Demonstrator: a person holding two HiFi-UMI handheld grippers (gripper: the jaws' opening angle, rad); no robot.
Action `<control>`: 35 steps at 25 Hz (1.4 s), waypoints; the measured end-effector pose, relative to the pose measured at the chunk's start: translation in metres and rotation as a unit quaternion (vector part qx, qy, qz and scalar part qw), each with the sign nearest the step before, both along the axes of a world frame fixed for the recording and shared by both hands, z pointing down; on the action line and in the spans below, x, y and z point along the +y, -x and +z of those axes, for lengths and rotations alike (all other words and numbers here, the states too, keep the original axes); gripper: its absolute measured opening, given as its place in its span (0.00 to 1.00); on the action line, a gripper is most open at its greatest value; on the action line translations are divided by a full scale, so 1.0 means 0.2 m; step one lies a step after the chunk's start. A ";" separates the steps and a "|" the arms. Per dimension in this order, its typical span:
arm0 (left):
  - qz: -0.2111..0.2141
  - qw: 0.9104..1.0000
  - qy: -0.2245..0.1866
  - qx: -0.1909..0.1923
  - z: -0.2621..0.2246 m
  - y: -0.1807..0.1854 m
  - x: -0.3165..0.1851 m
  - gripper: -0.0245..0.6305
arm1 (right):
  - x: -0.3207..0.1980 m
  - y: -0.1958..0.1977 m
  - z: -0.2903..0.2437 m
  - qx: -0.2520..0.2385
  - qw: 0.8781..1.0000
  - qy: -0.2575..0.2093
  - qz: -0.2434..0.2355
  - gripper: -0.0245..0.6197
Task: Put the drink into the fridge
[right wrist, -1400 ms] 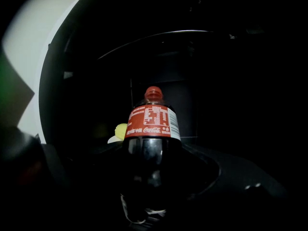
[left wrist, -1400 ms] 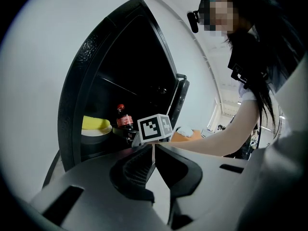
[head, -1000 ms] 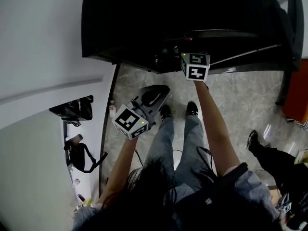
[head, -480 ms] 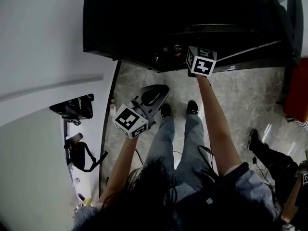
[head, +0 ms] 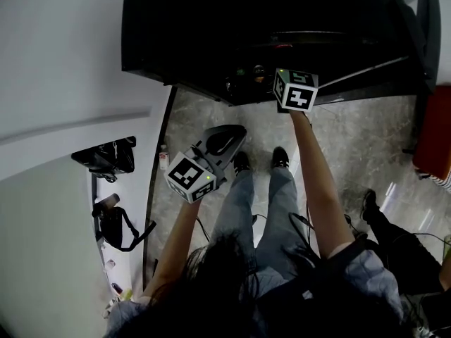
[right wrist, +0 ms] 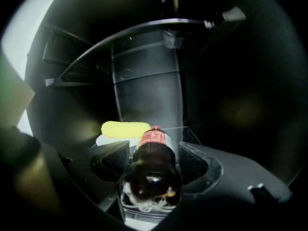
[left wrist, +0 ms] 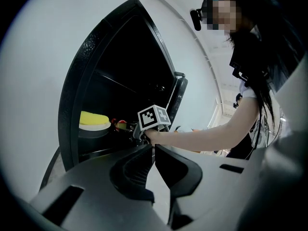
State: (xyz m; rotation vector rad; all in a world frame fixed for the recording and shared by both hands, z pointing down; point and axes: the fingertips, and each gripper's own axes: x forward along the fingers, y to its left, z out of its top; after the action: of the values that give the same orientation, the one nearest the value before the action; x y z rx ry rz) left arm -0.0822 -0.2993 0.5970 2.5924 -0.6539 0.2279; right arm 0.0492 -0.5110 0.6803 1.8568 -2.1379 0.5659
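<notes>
Holds the left gripper (left wrist: 154, 148) back from the fridge (right wrist: 144, 81), pinched shut on nothing. Squeezes the drink bottle (right wrist: 152, 177) in the right gripper (right wrist: 154, 148), just inside. Lies long-ways: fat bottom near, red cap pointing deeper in. Behind, shows something yellow (right wrist: 125, 128), hard to name. Too dark farther back.

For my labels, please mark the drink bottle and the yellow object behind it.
drink bottle (right wrist: 154, 138), right gripper view, on its red label.
yellow object (right wrist: 124, 128), right gripper view, on the middle of its top.
</notes>
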 end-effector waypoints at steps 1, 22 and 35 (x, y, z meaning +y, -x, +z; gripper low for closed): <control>-0.002 1.000 0.001 0.000 0.00 0.00 0.00 0.05 | 0.01 0.00 -0.02 0.008 1.000 -0.004 -0.001 0.51; -0.100 0.995 -0.003 0.020 -0.25 -0.04 0.06 0.05 | 0.63 0.16 -0.63 -0.048 0.985 -0.029 -0.160 0.51; -0.180 0.983 -0.030 0.026 -0.55 -0.14 0.21 0.05 | 0.90 0.10 -0.96 -0.086 0.972 -0.032 -0.217 0.51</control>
State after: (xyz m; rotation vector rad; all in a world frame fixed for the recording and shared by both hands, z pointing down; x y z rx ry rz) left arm -0.0536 -0.2572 0.4866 2.4702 -1.1061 0.0246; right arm 0.0295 -0.3316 0.4875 1.3394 -2.5971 0.5772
